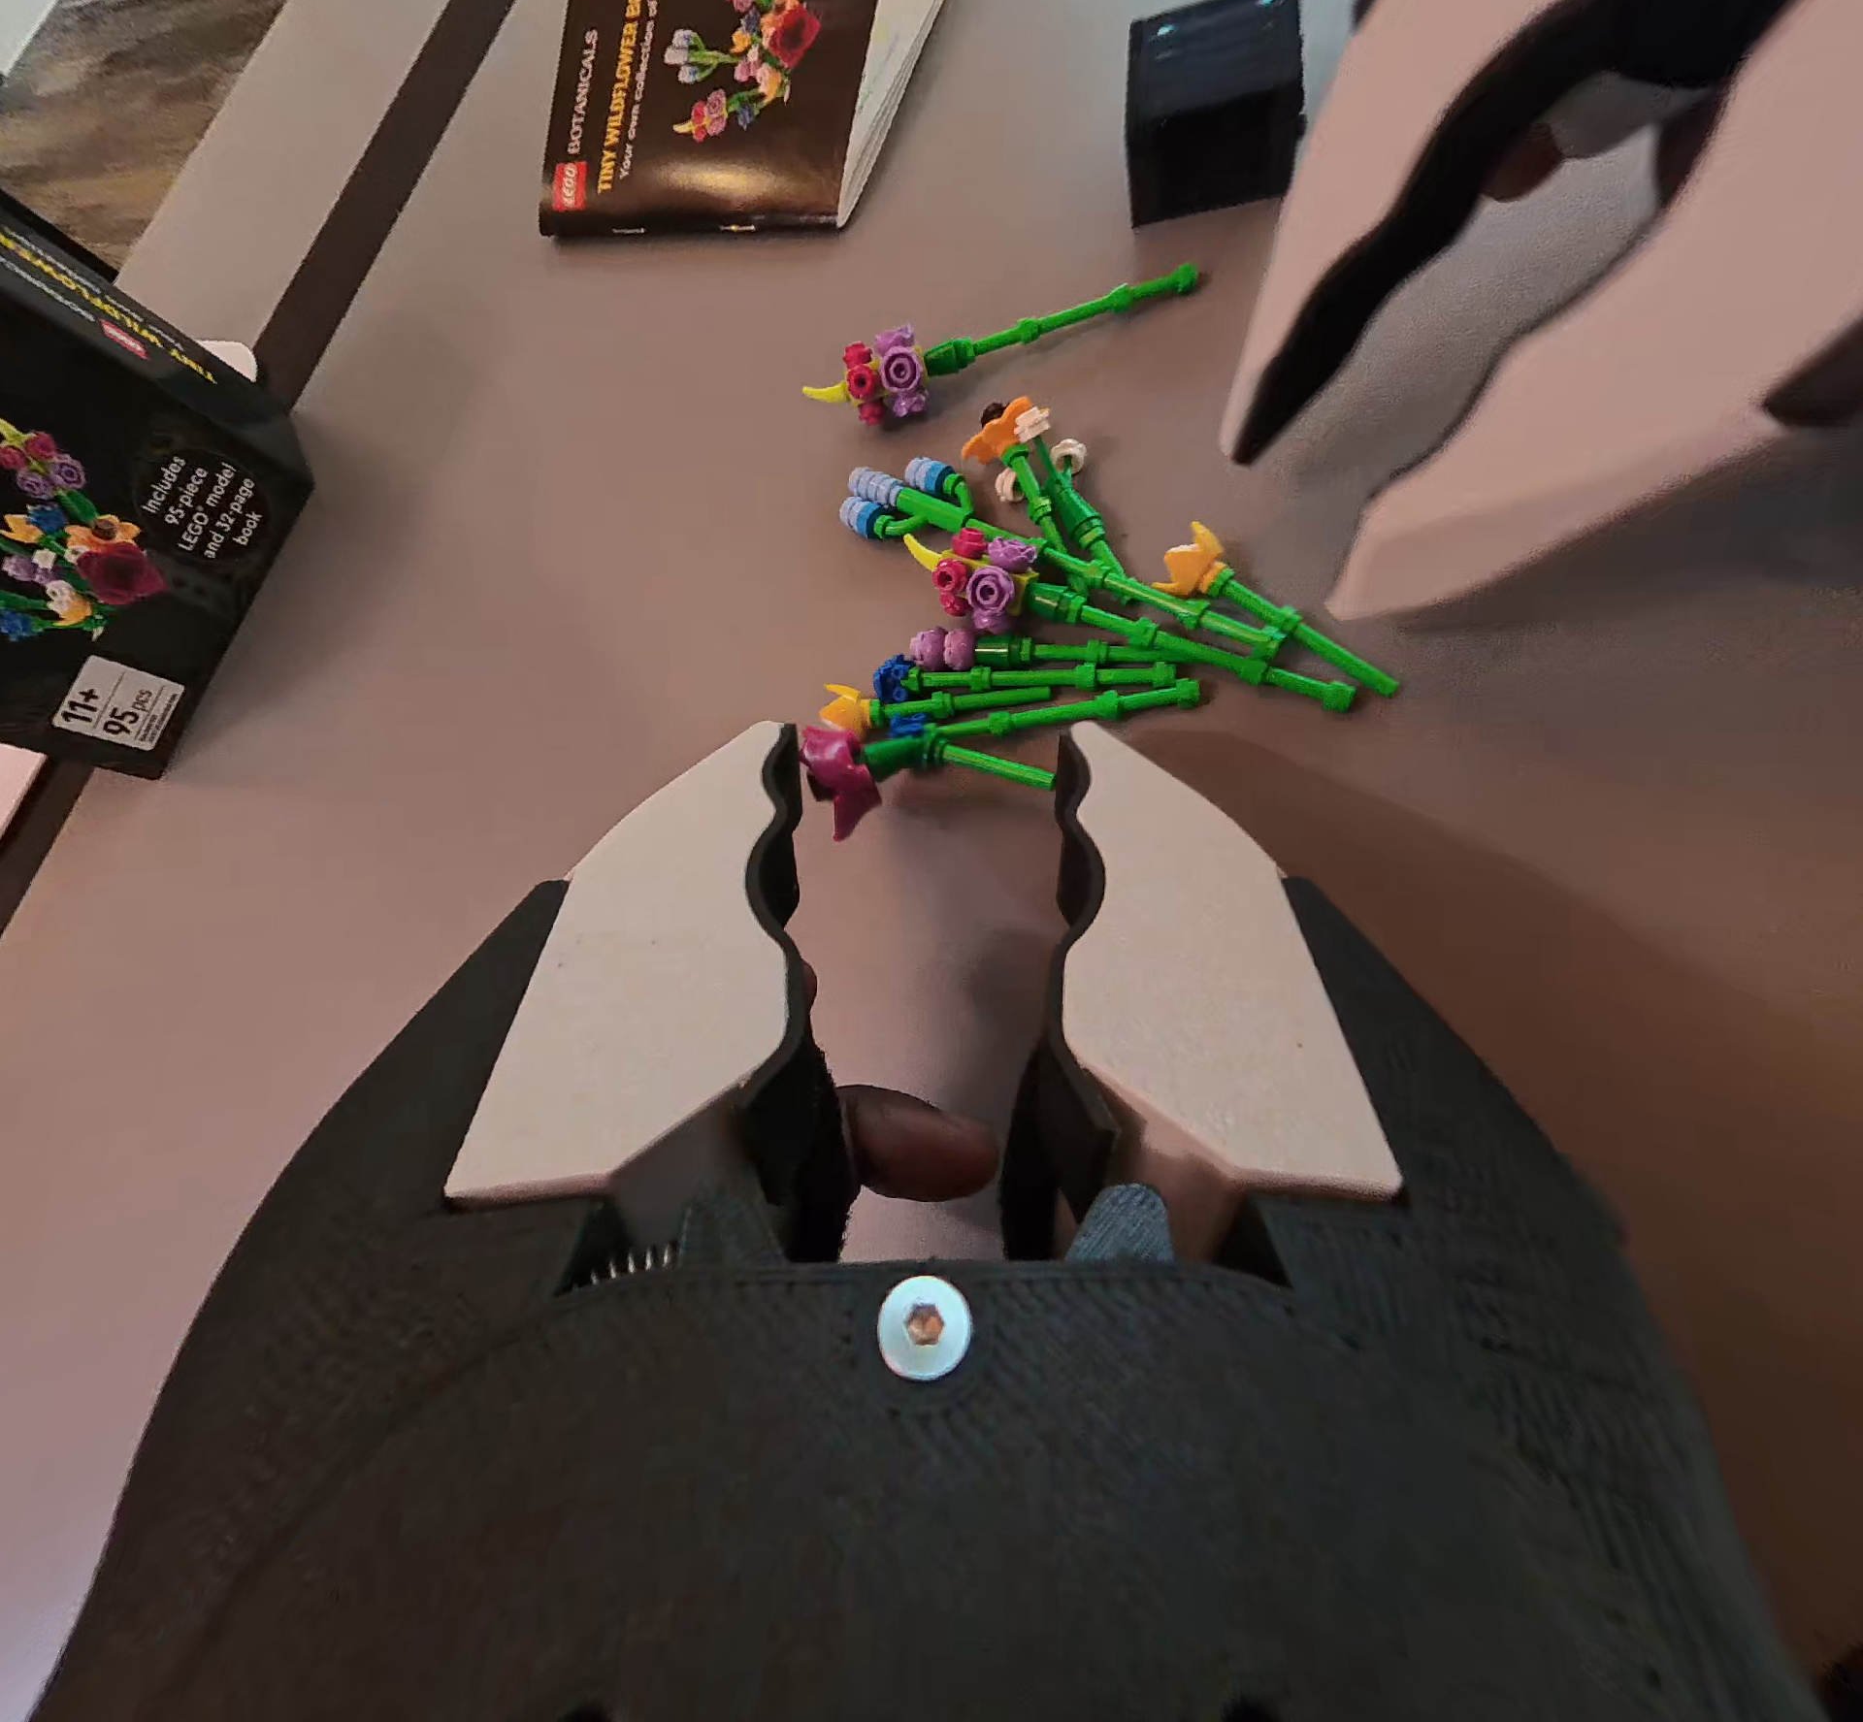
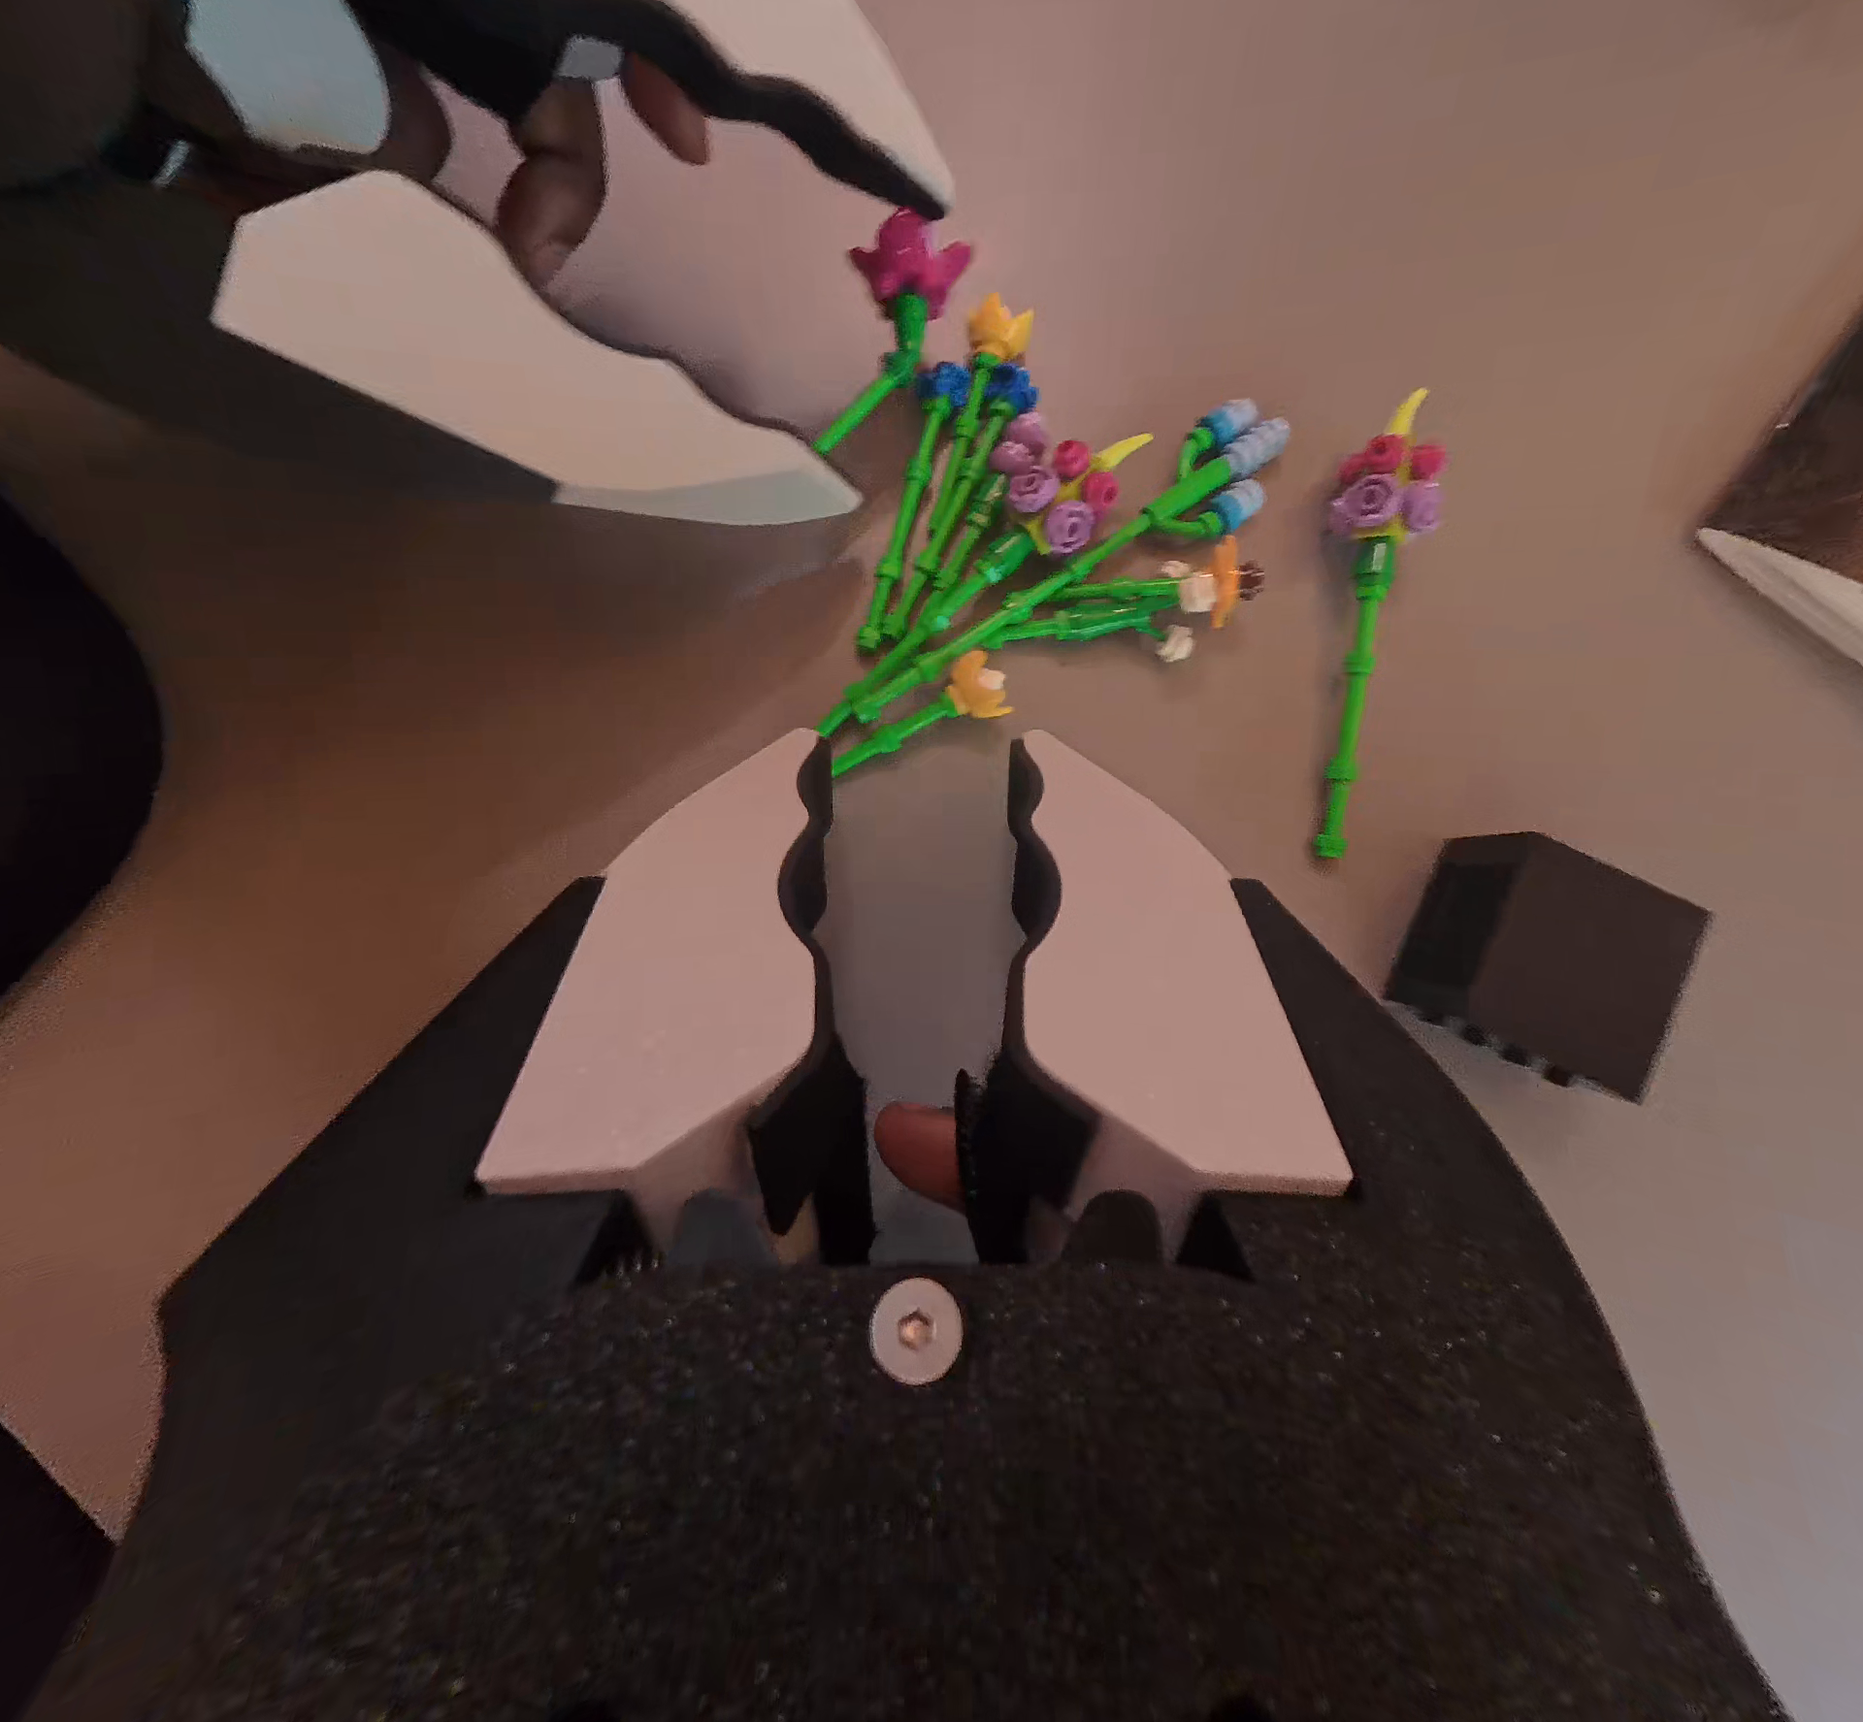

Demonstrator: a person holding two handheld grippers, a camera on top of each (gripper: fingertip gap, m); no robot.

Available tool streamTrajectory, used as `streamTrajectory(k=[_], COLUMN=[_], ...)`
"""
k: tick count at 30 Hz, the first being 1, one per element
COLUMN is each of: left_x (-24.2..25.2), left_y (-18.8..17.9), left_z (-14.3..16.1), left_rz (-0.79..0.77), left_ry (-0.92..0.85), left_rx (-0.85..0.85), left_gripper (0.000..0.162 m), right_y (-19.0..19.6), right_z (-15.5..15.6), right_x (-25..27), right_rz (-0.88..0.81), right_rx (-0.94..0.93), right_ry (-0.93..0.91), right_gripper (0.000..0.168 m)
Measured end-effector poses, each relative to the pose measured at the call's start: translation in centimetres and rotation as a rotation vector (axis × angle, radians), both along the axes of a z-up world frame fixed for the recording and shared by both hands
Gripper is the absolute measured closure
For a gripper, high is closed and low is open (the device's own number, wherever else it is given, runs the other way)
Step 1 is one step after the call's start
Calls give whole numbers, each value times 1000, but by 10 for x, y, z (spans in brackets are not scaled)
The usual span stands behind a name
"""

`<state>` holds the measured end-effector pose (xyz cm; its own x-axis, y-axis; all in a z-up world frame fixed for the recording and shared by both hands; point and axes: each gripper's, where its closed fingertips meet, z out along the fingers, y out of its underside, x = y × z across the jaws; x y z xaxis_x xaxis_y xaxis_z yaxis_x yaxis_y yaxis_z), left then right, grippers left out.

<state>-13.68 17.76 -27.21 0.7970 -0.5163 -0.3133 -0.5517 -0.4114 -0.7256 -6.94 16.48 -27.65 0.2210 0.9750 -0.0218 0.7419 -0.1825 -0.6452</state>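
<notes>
A pile of toy brick flowers [image 1: 1059, 615] with green stems lies on the table; it also shows in the right wrist view [image 2: 1008, 545]. My left gripper [image 1: 927, 746] is open and holds nothing. A magenta flower [image 1: 842, 766] lies between its fingertips, head against the left one. My right gripper [image 2: 917, 751] is open and empty, with the stem end of a yellow flower [image 2: 978, 686] at its left fingertip. One purple-and-pink flower [image 1: 897, 368] lies apart from the pile [image 2: 1381, 494]. Each gripper shows in the other's view, the right [image 1: 1290, 535] and the left [image 2: 892, 353].
A dark booklet [image 1: 706, 61] with a flower picture lies at the far side. A small black block [image 1: 1210, 101] stands beside it [image 2: 1542, 958]. A black product box [image 1: 121, 525] stands at the left by the table edge. My left tips are about 15 cm from the small black block [image 1: 1210, 101], my right tips only 9 cm. It turns up in the right wrist view [image 2: 1510, 921] as well.
</notes>
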Motion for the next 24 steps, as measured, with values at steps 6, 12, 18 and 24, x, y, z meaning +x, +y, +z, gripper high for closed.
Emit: streamTrajectory(k=[6,12,18,24], left_x=[10,37,33,32], left_y=[-6,-18,-18,-17], left_z=[14,31,22,17], left_rz=[39,57,90,61], left_ry=[27,-56,-124,-161], left_rx=[100,169,140,119], left_gripper=[113,113,113,113], right_y=[13,40,42,38], right_z=[22,10,-10,-17], right_x=[-4,-10,-17,-13], right_rz=[381,962,1261,1463], right_rx=[42,394,408,451], right_ry=[50,-206,-356,-412], right_gripper=[122,126,140,157])
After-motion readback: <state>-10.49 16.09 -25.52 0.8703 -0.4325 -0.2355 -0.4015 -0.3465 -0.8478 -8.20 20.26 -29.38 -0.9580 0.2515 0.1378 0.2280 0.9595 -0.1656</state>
